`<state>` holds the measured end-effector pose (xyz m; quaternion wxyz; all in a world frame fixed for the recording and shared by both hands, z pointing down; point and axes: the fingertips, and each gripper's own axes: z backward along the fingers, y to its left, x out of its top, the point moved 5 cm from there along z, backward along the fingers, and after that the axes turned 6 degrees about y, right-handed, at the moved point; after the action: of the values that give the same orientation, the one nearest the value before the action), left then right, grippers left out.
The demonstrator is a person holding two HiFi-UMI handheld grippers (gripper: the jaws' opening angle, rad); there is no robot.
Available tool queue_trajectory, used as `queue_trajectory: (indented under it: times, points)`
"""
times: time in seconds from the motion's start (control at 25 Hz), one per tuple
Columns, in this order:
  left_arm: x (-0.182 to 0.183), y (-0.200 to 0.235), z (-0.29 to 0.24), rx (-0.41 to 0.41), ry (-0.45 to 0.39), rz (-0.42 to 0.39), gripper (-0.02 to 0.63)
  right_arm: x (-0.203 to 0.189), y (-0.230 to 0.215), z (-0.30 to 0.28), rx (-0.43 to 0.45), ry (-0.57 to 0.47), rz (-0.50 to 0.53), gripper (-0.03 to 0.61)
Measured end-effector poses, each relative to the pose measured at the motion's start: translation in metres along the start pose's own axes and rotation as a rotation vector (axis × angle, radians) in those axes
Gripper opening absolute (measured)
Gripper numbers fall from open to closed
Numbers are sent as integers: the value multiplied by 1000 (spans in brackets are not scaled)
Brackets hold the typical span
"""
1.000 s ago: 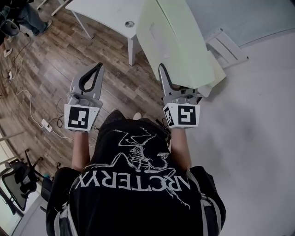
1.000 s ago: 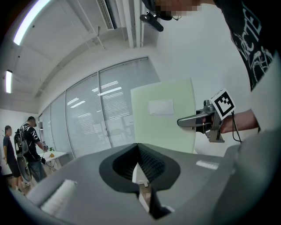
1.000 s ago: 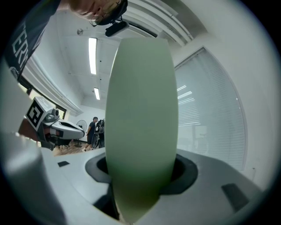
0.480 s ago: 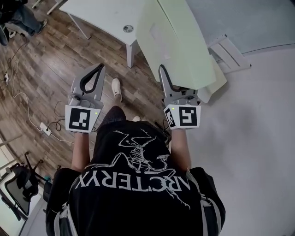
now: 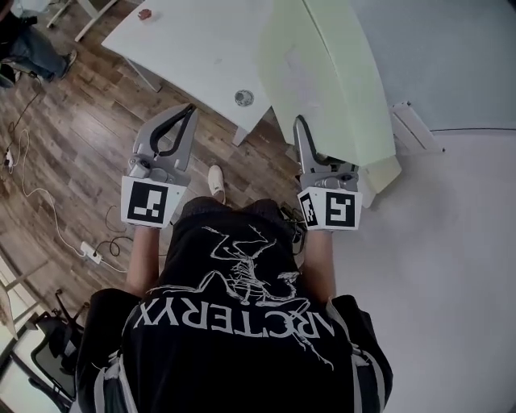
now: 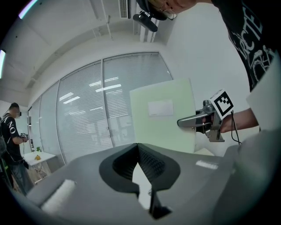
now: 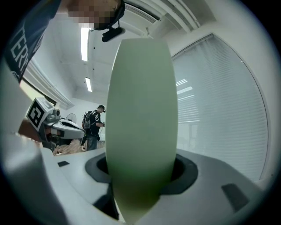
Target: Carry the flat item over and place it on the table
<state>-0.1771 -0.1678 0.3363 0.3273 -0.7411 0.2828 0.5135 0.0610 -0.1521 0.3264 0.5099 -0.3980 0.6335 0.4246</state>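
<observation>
The person's black T-shirt [image 5: 234,323] carries the white print "ARC'TERYX" under a skeleton drawing, upside down in the head view. Each gripper's cube bears a black-and-white square marker. The pale green board [image 5: 322,73] has a paler rectangular label [image 6: 160,107] on its face. Any print on the label is too faint to read.

The right gripper [image 5: 301,127] has its fingers clamped on the board's near edge and holds it in the air, standing on edge and reaching away from the person. In the right gripper view the board is edge-on between the fingers. The left gripper [image 5: 185,113] holds nothing, its fingers closed tip to tip. It is well apart from the board, on its left.

The white worktop [image 5: 193,48] lies ahead, to the left of the board. Its near corner, with a round grommet [image 5: 243,98], sits between the two grippers in the head view. The board seems to overlap the worktop's right edge, though its height above the worktop cannot be judged. A broad stretch of white surface lies open beside the board, with a small red thing [image 5: 145,14] at the far side. A wood floor [image 5: 72,161] with a trailing cable [image 5: 48,193] lies on the left.

Compared with half a second ago, the worktop and grommet have slid nearer and more of the surface shows. Both grippers sit slightly lower in the view, with the hold on the board unchanged.
</observation>
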Motion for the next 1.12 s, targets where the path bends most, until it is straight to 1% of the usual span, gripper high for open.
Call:
queue_trajectory:
  times: [0.12,0.24,0.36,0.52,0.8,0.96,1.12]
  points:
    - [2,23,-16,-4,-6,0,-8,5,-2,-25,-1,12,-13,258]
    - [3,32,-32,-10,14,18,-8,9,-9,-44,2,17,-24,258]
    - [2,40,-45,5,20,26,-8,5,-15,-63,21,24,-20,258]
    - [1,37,-61,16,27,22,-8,-2,-29,-77,37,34,-22,258]
    - [19,32,-84,32,26,3,-8,-1,-56,-91,49,19,-28,258]
    - [16,30,-89,41,34,4,-8,-14,-62,-97,57,21,-51,258]
    - [16,30,-93,64,44,5,-8,-41,-68,-115,65,62,-71,258]
